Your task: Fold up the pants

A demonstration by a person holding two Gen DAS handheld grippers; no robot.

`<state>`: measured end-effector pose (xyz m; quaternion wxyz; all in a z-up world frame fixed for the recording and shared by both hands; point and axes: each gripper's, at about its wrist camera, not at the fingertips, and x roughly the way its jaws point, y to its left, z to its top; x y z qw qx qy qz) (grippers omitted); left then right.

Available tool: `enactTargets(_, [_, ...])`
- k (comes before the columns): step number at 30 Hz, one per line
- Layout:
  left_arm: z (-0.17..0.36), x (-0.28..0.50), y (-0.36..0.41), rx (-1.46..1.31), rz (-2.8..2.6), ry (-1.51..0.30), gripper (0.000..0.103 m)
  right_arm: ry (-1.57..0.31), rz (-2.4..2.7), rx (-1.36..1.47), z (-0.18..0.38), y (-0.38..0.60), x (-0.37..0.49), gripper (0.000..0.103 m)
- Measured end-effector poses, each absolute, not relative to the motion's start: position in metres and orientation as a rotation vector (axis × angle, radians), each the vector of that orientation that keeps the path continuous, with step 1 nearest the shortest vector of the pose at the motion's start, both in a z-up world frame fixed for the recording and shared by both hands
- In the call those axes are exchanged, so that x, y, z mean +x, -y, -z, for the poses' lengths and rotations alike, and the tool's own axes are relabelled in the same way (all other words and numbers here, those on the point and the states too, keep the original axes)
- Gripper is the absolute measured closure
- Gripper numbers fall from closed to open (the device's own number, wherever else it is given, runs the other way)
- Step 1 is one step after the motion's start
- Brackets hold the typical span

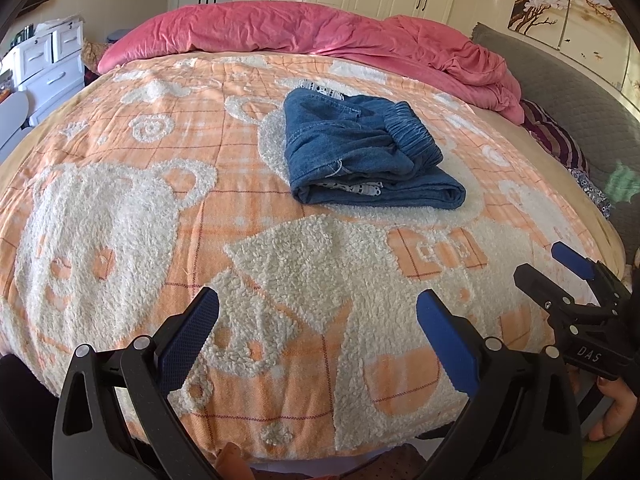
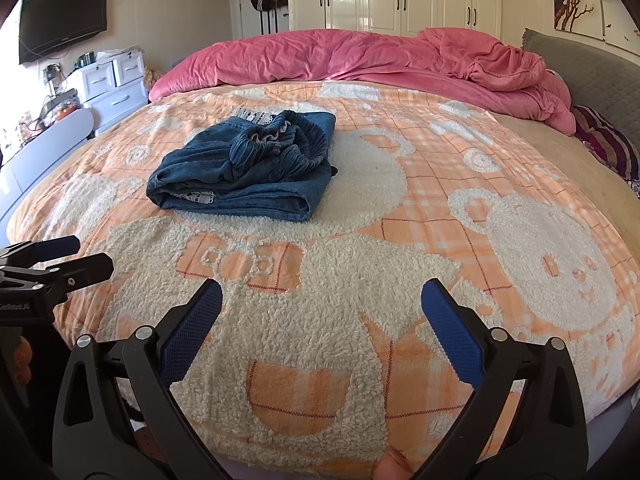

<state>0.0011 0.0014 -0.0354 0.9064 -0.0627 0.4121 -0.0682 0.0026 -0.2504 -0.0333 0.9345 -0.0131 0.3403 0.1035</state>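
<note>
the pants [image 1: 360, 148] lie as a compact folded bundle on the bed [image 1: 120, 200], toward the middle of the orange bear-pattern blanket [image 2: 360, 280], well apart from both grippers. the elastic waistband [image 2: 276, 146] sits bunched on top of the bundle, and a white patterned lining shows at the near folded edge. the layers are stacked but not squared: the top layer is rumpled and sits askew on the lower layer.

left gripper [image 1: 316, 332]: jaws spread wide, holding nothing, positioned over the near edge of the bed. right gripper [image 2: 320, 320]: jaws likewise spread wide and empty, over the same near edge. each gripper appears at the edge of the other's view, so they stand side by side.

judgement: the folding appears essentially done. both grippers are empty and clear of the cloth, which fits a finished or paused state. the bundle rests mid-blanket, probably because the flat area there supports the fold.

if further work is wanted, it would be to flatten the waistband and align the edges. the denim looks soft and thick, so a pinch on one layer may drag the whole stack.

a pink duvet [image 1: 320, 36] lies heaped along the far side, clear of the pants.
</note>
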Motion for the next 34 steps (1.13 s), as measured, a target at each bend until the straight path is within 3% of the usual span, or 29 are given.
enactTargets(18, [0.032, 0.003, 0.001, -0.127, 0.155, -0.859, 0.004, -0.711, -0.204, -0.025, 0.036, 0.260, 0.005, 0.009])
enactTargets(25, [0.005, 0.007, -0.019, -0.166, 0.169, -0.751, 0.004, -0.718, -0.191, 0.009, 0.036, 0.280, 0.015, 0.009])
enactTargets(34, [0.016, 0.114, -0.147, -0.017, -0.259, -0.823, 0.004, -0.805, 0.174, 0.139, 0.028, 0.460, 0.123, 0.009])
